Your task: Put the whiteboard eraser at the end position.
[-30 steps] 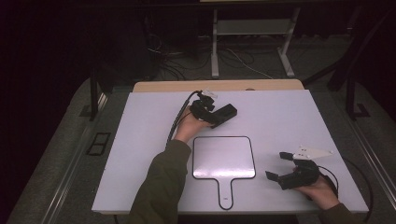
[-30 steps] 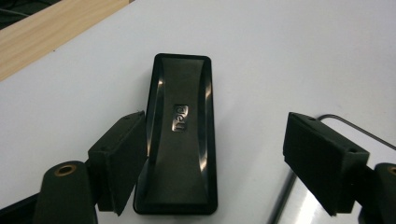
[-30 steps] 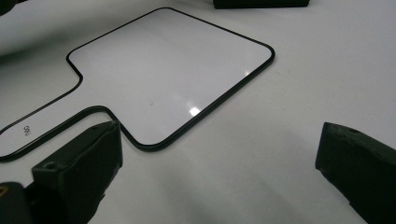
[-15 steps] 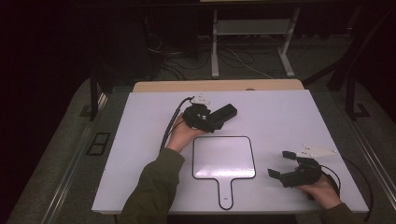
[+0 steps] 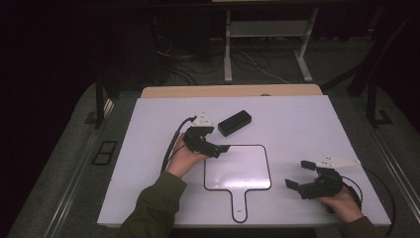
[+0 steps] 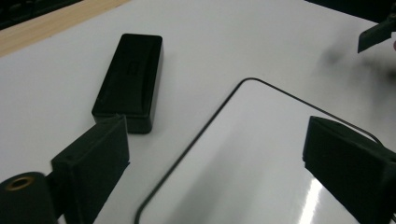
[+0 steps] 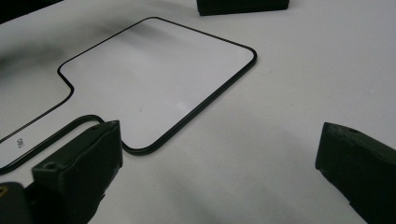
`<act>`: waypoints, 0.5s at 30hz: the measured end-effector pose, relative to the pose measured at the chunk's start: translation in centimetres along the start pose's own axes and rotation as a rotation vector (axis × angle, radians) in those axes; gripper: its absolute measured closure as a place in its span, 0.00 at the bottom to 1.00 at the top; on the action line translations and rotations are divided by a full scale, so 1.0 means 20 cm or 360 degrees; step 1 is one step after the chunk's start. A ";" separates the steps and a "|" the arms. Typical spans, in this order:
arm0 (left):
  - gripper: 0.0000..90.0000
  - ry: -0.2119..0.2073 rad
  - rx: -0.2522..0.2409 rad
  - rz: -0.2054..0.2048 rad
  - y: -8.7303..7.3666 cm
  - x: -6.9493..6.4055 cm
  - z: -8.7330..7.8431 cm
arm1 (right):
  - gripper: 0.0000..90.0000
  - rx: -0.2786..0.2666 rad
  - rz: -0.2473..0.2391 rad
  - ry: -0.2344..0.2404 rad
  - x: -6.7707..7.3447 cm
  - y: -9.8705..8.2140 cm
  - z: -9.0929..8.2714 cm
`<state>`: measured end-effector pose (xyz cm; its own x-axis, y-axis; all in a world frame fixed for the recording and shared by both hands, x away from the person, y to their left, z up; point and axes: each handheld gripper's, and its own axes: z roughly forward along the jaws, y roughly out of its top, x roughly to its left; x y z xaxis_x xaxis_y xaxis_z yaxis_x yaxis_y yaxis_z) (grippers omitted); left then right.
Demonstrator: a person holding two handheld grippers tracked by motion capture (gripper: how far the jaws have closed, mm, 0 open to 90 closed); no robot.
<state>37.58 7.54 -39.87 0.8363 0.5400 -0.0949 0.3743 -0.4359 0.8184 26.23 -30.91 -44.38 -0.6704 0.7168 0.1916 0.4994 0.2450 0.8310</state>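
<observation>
On the white bench point(image 5: 297, 129), left to right: the left gripper point(image 5: 222, 148), fingers just opened and spread on nothing, beside the black box point(image 5: 235, 122) lying flat behind the paddle board point(image 5: 237, 168); right gripper point(image 5: 299, 174) spread, idle. Release looks done; next likely calls for the left to withdraw without nudging the box.

1. Left of centre in the frame, the left gripper point(image 5: 218, 148) sat low over the white table point(image 5: 307, 124), its jaws just opened and nothing between them.
2. Just above it, slightly right, the black box point(image 5: 235, 122) lay free on the table.
3. The paddle-shaped whiteboard point(image 5: 237, 168) lay at centre, its handle pointing to the bottom edge.
4. Lower right, the right gripper point(image 5: 299, 173) rested with jaws spread, empty.
</observation>
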 end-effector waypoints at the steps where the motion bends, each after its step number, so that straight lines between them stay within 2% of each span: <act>1: 0.02 0.0013 -0.0001 0.0004 -0.01 -0.01 -0.01 | 0.00 0.0002 0.0000 0.0002 0.00 0.00 0.00; 10: 0.00 0.0044 -0.0087 0.0016 -0.12 -0.08 -0.12 | 0.00 0.0008 -0.0020 0.0022 0.02 0.00 0.00; 15: 0.00 0.0048 -0.0090 0.0026 -0.17 -0.11 -0.17 | 0.00 0.0009 -0.0022 0.0026 0.02 0.00 0.00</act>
<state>33.15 10.35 -40.50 0.8295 0.5547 -0.0648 0.3366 -0.4039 0.8506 25.92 -30.60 -44.30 -0.6863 0.7025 0.1885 0.4928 0.2585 0.8308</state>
